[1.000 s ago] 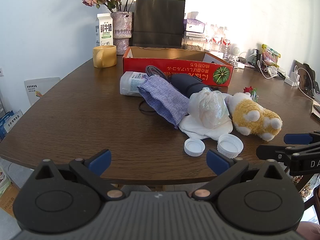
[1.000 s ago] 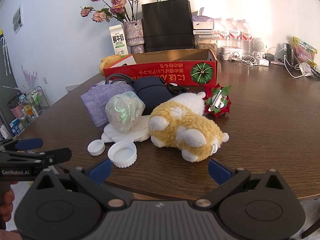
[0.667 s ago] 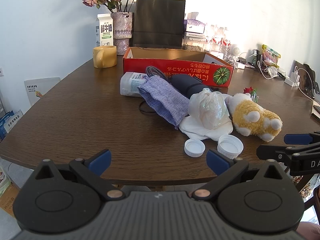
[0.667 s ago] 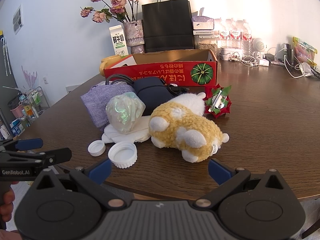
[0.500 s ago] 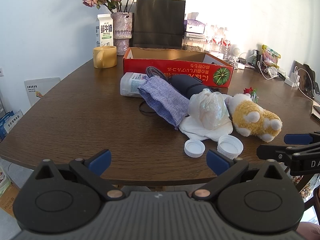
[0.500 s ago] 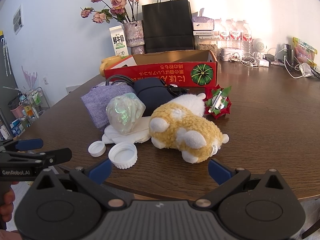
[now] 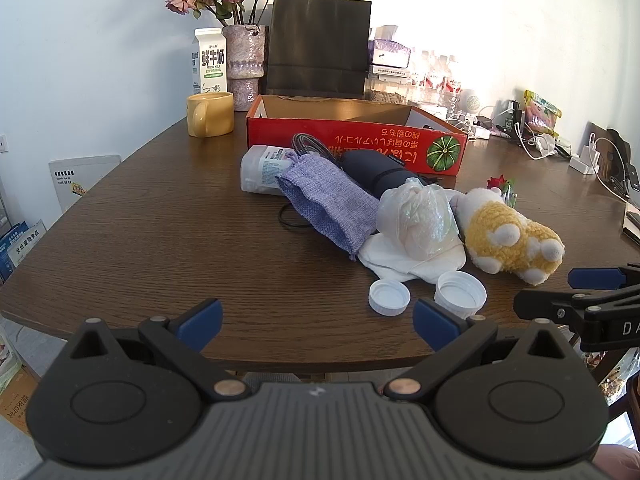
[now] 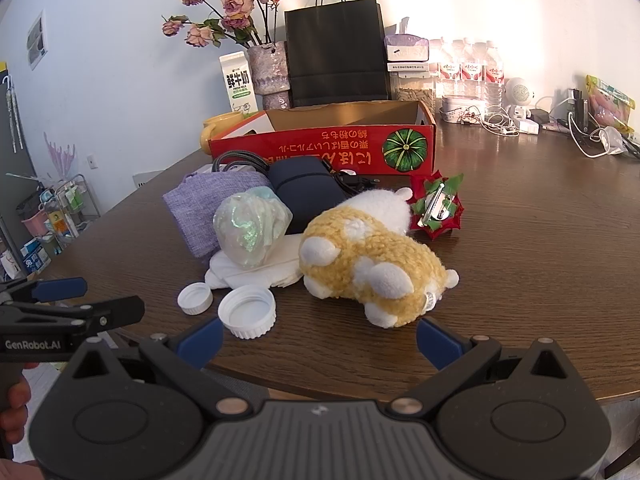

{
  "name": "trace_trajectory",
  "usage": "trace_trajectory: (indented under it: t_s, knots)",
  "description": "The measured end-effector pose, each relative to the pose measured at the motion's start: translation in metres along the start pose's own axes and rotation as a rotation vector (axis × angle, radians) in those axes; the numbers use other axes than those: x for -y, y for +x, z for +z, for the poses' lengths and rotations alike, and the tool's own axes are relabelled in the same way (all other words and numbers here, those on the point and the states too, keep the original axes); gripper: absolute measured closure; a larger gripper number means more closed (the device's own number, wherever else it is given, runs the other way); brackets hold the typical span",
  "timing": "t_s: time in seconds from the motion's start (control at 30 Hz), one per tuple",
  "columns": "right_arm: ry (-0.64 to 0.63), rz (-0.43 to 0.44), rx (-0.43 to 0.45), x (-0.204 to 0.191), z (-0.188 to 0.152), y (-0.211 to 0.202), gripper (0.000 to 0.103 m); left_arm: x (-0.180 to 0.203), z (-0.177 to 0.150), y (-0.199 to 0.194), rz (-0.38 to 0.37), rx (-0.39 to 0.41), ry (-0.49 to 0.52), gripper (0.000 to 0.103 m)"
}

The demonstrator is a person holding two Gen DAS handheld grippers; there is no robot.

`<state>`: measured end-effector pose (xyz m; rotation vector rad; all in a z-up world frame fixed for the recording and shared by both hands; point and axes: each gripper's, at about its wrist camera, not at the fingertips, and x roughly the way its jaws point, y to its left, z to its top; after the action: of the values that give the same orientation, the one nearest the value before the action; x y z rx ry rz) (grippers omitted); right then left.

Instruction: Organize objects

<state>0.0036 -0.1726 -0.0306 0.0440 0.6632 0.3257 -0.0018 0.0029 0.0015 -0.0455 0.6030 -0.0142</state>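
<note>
1. Nothing has shifted in the last second: the left gripper [image 7: 316, 316] and right gripper [image 8: 318, 336] hover at the brown wooden table's [image 7: 160, 240] near edge, jaws wide apart and empty.
2. The yellow-and-white plush toy [image 8: 372, 256], lilac woven pouch [image 7: 332, 204] and two white plastic caps [image 7: 389, 297] lie untouched before the open red cardboard box [image 7: 356, 144]; sorting, I judge, has not begun.

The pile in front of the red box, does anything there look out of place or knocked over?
Yes. The plush toy lies on its side, a clear bottle lies flat by the purple pouch, and two white caps sit loose, open side up, near the table edge. The red box looks empty from here.
</note>
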Motion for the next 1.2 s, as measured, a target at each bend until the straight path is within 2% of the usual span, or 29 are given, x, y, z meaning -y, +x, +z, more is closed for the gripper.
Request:
trace_trajectory:
  t_s: [0.7, 0.9, 1.1, 1.2]
  knots:
    - [0.004, -0.004, -0.001, 0.001, -0.001, 0.002, 0.0, -0.001, 0.001, 0.002, 0.001, -0.006, -0.003, 0.0]
    - [0.001, -0.035, 0.028, 0.003, 0.0, 0.003, 0.0, 0.001, 0.0, 0.008, -0.011, -0.008, 0.016, 0.0]
    - [-0.019, -0.101, 0.085, 0.005, 0.006, 0.004, 0.0, 0.009, 0.0, 0.017, -0.036, -0.003, 0.058, 0.0]
    - [-0.025, -0.113, 0.097, 0.006, 0.009, 0.007, 0.0, 0.013, 0.0, 0.02, -0.055, -0.003, 0.082, 0.005]
